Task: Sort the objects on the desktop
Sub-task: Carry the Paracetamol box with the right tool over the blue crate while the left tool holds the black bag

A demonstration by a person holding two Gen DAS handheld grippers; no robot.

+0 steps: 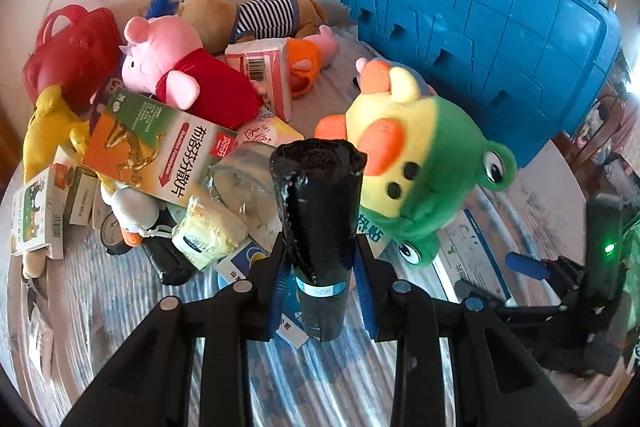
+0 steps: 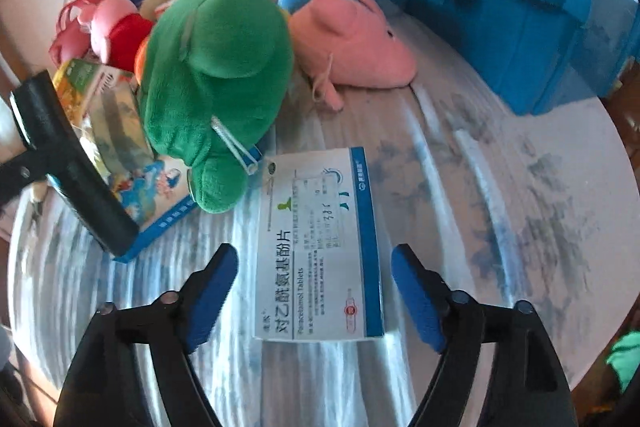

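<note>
Black bag roll (image 1: pixel 318 227) sits nearest the lens, pinched upright between the blue pads of the left claw (image 1: pixel 320 267), lifted above the clutter; a blue-and-white label band wraps its lower end, the plastic is glossy and crinkled, top end ragged. Step in hand, as I judge it: carrying the roll off to its sorting spot, likely the blue crate (image 1: pixel 472 27) standing at the back right of the desk (image 2: pixel 500 167), though the crate's opening is not visible from here. Next move calls for swinging the roll clear of the green frog-hood plush (image 1: pixel 420 167) just beside it without knocking the toy. Right claw (image 2: pixel 314 291) is spread wide, pads either side of the white-and-blue medicine box (image 2: pixel 320 247) lying flat on the desk, not touching it that I can tell; closing on it looks like the parallel step, and the box is thin and flat so the pads need to get low on its long edges. Pile behind: pink pig plush in red (image 1: pixel 180 71), orange-green medicine box (image 1: pixel 156 147), striped-shirt bear (image 1: pixel 248 15), red toy bag (image 1: pixel 72 55), all heaped and overlapping. Second pink plush (image 2: pixel 352 47) lies near the crate.
</note>
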